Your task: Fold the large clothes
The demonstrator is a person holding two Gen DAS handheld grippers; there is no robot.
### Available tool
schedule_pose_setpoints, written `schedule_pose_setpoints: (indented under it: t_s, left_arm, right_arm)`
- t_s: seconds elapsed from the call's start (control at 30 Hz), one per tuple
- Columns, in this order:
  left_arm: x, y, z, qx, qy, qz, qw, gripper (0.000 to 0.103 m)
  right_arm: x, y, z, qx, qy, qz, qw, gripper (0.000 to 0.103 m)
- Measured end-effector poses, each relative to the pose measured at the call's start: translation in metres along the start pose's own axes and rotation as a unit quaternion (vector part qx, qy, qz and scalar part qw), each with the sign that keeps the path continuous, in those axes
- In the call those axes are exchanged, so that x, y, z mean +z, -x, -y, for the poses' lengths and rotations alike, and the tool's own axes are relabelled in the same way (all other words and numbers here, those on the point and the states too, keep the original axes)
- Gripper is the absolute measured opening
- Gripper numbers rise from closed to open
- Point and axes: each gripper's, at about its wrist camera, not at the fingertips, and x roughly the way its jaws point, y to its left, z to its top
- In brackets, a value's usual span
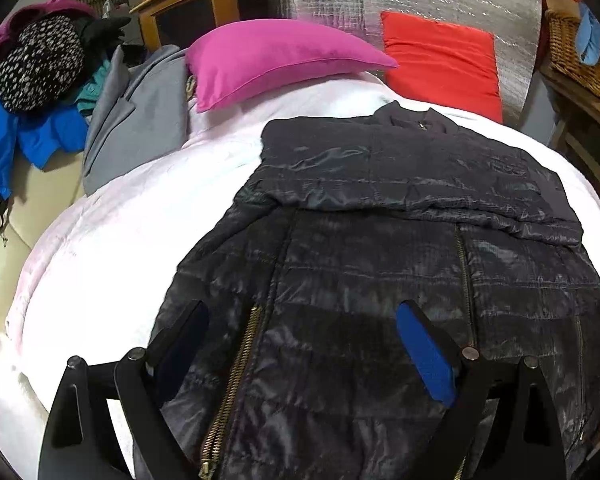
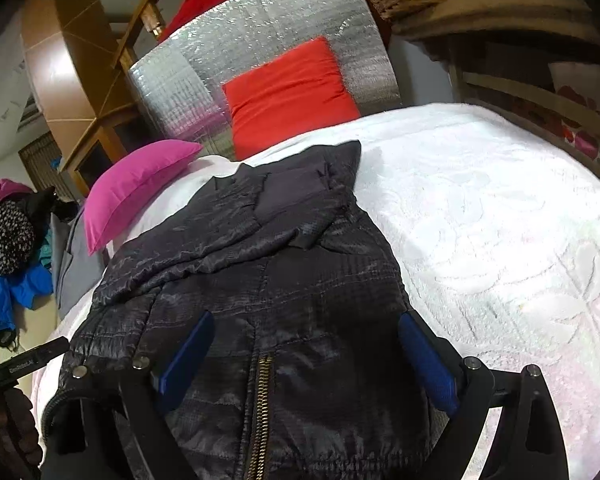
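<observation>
- Black quilted jacket (image 1: 400,248): lies flat on the white bedspread (image 2: 500,216), sleeves folded across the chest, brass zip toward the near edge.
- Left gripper (image 1: 300,344): spread wide over the hem, holding nothing.
- Right gripper (image 2: 304,356): spread wide, likewise unladen.
- Pink pillow (image 1: 268,56), red pillow (image 1: 440,60): far end.

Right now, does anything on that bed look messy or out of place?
Mostly the heap of clothes off the bed's left side, piled unfolded. The dark jacket lies flat on the white bedspread, sleeves folded in; both tongs hover open above it.
</observation>
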Motion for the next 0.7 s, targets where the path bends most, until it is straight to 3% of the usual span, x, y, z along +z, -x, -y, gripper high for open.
schedule_pose_setpoints:
  t_s: [0.2, 0.43, 0.7]
  left_arm:
    - [-0.01, 0.002, -0.025, -0.006, 0.017, -0.012, 0.9998, 0.095]
    - [-0.033, 0.002, -0.061, 0.0, 0.031, -0.041, 0.9987, 0.095]
    - [-0.064, 0.003, -0.099, 0.01, 0.048, -0.07, 0.9963, 0.095]
  right_arm:
    - [-0.008, 0.034, 0.001, -0.001, 0.011, -0.015, 1.0, 0.095]
    - [-0.022, 0.064, 0.013, 0.0, 0.005, -0.072, 0.997, 0.095]
    - [-0.048, 0.083, 0.02, 0.008, -0.007, -0.109, 0.994, 0.095]
